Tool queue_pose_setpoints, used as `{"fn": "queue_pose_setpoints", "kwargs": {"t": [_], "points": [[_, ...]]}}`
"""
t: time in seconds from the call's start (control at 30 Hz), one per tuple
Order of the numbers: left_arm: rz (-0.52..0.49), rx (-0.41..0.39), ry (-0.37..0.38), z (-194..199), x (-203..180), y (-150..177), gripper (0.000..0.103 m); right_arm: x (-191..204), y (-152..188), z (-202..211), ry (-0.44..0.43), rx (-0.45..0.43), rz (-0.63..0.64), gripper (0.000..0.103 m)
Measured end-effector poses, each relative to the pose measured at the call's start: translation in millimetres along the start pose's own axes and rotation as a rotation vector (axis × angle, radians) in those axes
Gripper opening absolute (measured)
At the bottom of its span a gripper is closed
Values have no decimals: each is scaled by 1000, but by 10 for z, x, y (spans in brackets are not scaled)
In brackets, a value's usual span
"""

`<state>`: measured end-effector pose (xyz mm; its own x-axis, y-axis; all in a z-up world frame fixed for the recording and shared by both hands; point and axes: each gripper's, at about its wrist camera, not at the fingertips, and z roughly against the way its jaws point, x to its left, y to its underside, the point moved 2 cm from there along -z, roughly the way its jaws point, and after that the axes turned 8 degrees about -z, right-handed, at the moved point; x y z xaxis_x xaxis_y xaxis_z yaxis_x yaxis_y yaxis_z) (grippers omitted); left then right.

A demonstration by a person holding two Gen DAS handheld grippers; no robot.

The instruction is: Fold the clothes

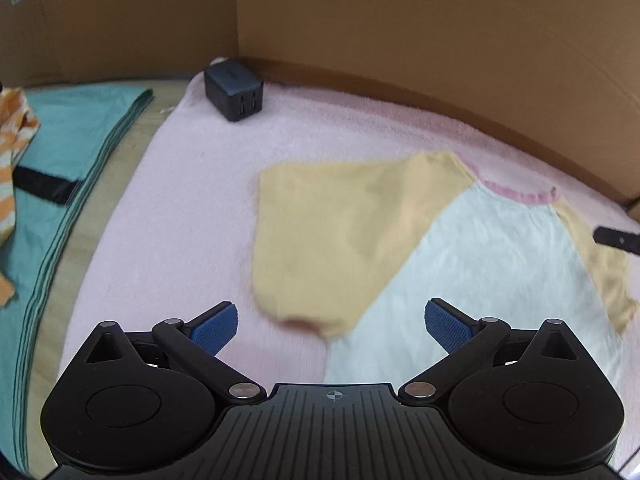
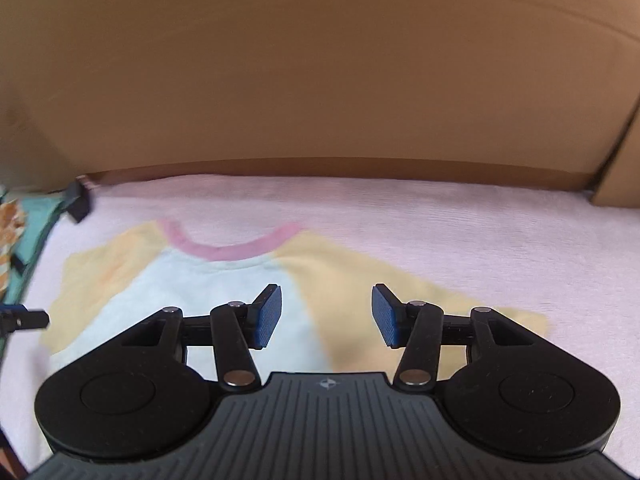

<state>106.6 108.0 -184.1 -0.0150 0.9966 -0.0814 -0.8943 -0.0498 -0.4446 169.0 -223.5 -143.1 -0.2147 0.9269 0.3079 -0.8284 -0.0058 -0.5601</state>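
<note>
**Q:** Firstly, what is cut off or unclear?

**A:** Both views are blurred. In my left wrist view the shirt (image 1: 460, 248) runs under my left gripper (image 1: 331, 322) at the lower edge, so its hem is hidden. At the right edge a black finger of my other tool pokes in, the rest cut off. The orange-and-white striped cloth (image 1: 14, 136) is clipped by the left edge. In my right wrist view the dark blue charger block (image 2: 78, 202) is a smear at the left.

**Q:** Count each thing.

**A:** One shirt: pale body, two yellow sleeves, one pink collar (image 2: 232, 246). One pink blanket (image 1: 180, 200) beneath it. One teal cloth (image 1: 72, 128) at the left, with one black strap (image 1: 42, 188) across it. One charger block on the blanket, upper centre-left. Two grippers, two blue pads each.

**Q:** Any containers?

**A:** Brown cardboard walls (image 2: 320, 92) enclose the far side; what they hold I cannot tell.

**Q:** Tool state, and the shirt's place?

**A:** My left gripper is spread wide, nothing between the pads. My right gripper (image 2: 326, 316) stands apart about halfway, pinching nothing. The shirt lies flat on the blanket, collar toward the cardboard, centre frame.
</note>
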Motion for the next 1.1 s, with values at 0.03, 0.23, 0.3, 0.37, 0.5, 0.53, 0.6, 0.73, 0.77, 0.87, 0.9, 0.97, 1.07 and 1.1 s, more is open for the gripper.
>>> {"fn": "queue_pose_setpoints", "kwargs": {"t": [0.03, 0.23, 0.3, 0.37, 0.5, 0.53, 0.6, 0.73, 0.77, 0.87, 0.9, 0.97, 1.07, 1.1], "points": [[11, 18, 4, 58, 13, 163, 103, 114, 39, 11, -21, 9, 23, 56], [224, 113, 129, 239, 189, 1071, 103, 721, 339, -36, -115, 91, 155, 59], [306, 111, 175, 282, 282, 1311, 103, 868, 438, -55, -138, 114, 187, 59], [360, 97, 220, 338, 331, 1433, 103, 1005, 536, -55, -164, 133, 217, 59], [468, 75, 295, 388, 422, 1589, 103, 1212, 707, -56, -198, 170, 260, 61], [492, 73, 311, 387, 439, 1607, 103, 1247, 740, -62, -202, 176, 265, 62], [529, 99, 356, 348, 449, 1634, 103, 1299, 799, -68, -205, 188, 274, 64], [563, 152, 419, 277, 413, 1739, 91, 1307, 895, -21, -205, 202, 275, 65], [569, 157, 426, 260, 410, 1763, 87, 1301, 911, -20, -205, 205, 270, 66], [611, 168, 469, 225, 409, 1825, 81, 1258, 939, -13, -201, 210, 257, 66], [617, 170, 476, 225, 404, 1836, 80, 1241, 946, -8, -198, 212, 253, 66], [614, 180, 465, 220, 399, 1838, 72, 1198, 961, -4, -195, 219, 244, 66], [611, 206, 429, 222, 428, 1855, 53, 1166, 970, 5, -192, 220, 235, 67], [611, 216, 414, 221, 448, 1869, 41, 1162, 970, 9, -193, 220, 233, 67]]}}
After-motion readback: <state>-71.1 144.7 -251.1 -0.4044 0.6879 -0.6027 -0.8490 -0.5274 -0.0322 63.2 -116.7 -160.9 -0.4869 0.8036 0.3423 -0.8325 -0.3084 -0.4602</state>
